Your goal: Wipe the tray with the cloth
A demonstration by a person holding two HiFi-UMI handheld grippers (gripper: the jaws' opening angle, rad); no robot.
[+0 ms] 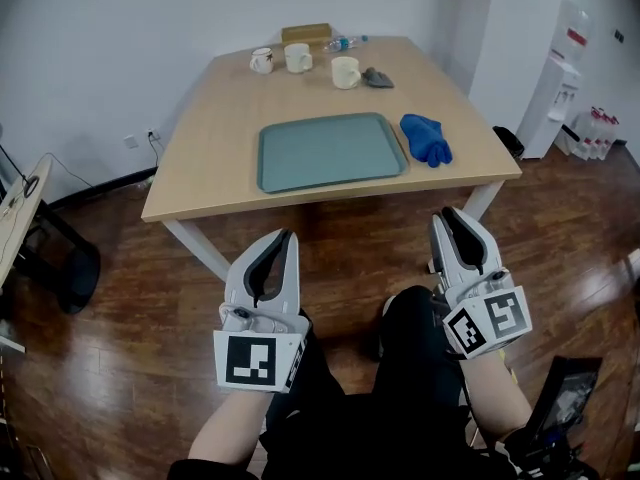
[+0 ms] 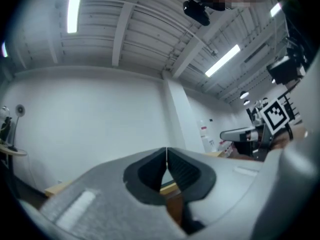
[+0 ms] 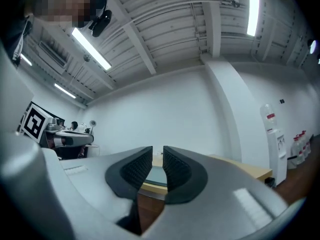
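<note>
Plainly saw the cloth (image 1: 426,138) as a bright blue, crumpled heap, just right of the tray (image 1: 332,151) on the wooden table (image 1: 200,168). Found the tray teal, rectangular, its floor bare. Counted three mugs (image 1: 297,58) beyond the tray, contents not discernible. Noted left gripper (image 1: 290,234) and right gripper (image 1: 446,214) on the tray's near side, well apart from it, pointing toward it, both with jaws closed on nothing, the cloth well clear of either pair.
</note>
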